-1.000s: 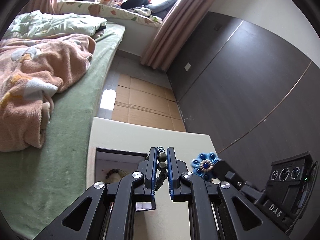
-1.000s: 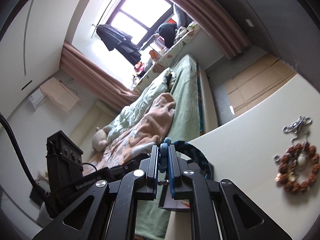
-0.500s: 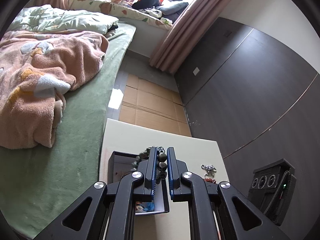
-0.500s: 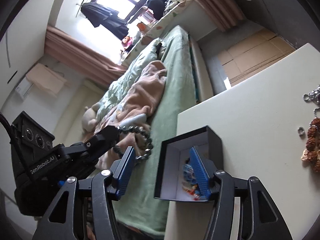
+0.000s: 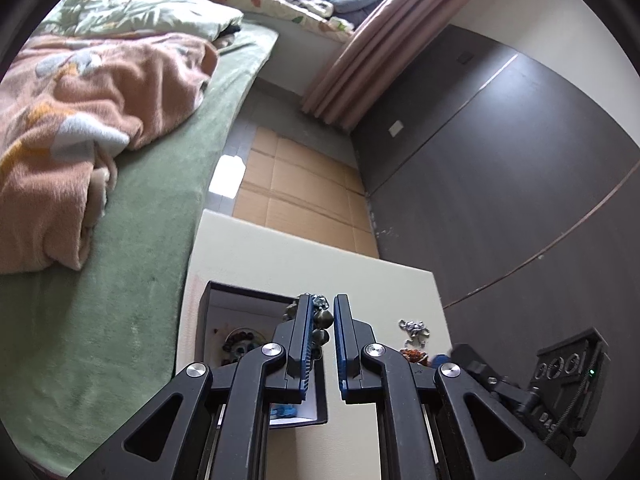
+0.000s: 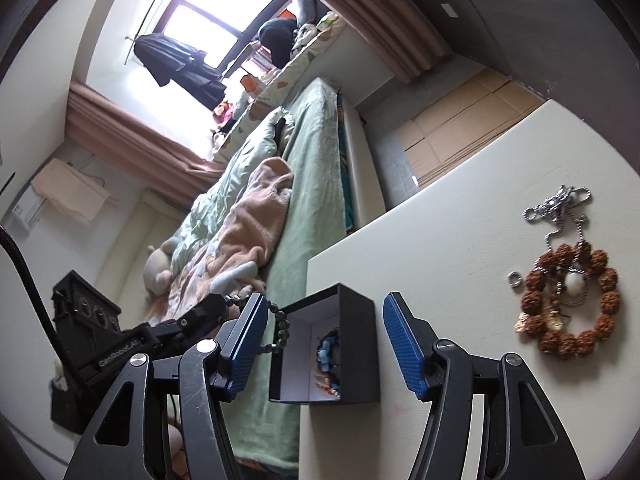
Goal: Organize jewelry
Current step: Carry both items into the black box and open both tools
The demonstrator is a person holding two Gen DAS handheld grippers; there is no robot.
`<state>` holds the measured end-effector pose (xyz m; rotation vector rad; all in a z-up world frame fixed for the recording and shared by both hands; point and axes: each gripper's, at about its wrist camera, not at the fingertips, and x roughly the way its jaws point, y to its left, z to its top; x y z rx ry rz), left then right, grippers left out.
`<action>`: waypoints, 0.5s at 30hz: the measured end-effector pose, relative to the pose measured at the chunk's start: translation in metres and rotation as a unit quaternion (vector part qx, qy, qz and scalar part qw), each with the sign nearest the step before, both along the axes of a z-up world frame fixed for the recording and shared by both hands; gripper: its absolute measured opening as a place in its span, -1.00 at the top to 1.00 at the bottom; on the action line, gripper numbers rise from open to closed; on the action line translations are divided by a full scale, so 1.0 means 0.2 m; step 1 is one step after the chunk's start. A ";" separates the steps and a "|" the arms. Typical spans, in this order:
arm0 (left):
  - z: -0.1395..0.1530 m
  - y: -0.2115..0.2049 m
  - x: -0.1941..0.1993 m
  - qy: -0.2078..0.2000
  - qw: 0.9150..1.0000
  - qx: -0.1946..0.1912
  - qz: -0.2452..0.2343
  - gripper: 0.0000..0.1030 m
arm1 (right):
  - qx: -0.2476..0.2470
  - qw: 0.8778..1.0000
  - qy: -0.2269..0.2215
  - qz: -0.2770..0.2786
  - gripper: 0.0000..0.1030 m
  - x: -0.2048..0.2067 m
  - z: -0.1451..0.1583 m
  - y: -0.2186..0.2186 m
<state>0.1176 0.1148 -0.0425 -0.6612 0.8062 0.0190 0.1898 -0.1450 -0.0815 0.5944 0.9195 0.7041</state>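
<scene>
While the left tool [image 5: 322,320] pinches a dark bead bracelet [image 5: 322,318] between its blue pads, the strand sits right at the fingertips, lower centre of the left wrist view, hanging over the right edge of the open black box [image 5: 208,312]. From the right wrist view the same bracelet [image 6: 280,328] dangles at the box's open side, lower left of centre, just beside the right tool's left pad.

Right tool [image 6: 324,340] is spread wide, nothing gripped; the box [image 6: 356,344] stands between its two pads, neither pad clearly touching it. Blue beaded piece [image 6: 326,354] lies inside the box.

Box sits on the cream worktop [image 6: 440,240] near its edge by the bed [image 6: 316,184]. Brown bead bracelet [image 6: 568,300] and silver chain [image 6: 556,204] lie on the worktop at right of frame, well apart from both tools.
</scene>
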 end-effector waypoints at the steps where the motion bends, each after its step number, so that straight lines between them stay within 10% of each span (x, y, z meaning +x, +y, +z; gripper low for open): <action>1: -0.02 0.01 0.01 0.007 1.000 -0.003 0.005 0.73 | 0.000 1.000 0.001 -0.004 -0.18 0.00 0.00 -0.02; 5: -0.06 0.02 0.03 0.027 0.999 -0.014 0.021 -0.14 | -0.002 1.000 0.002 -0.020 -0.18 0.01 0.02 -0.13; 15: -0.04 -0.16 0.08 0.022 1.000 -0.004 -0.002 -0.23 | -0.016 0.997 0.012 -0.074 -0.18 0.04 0.04 -0.41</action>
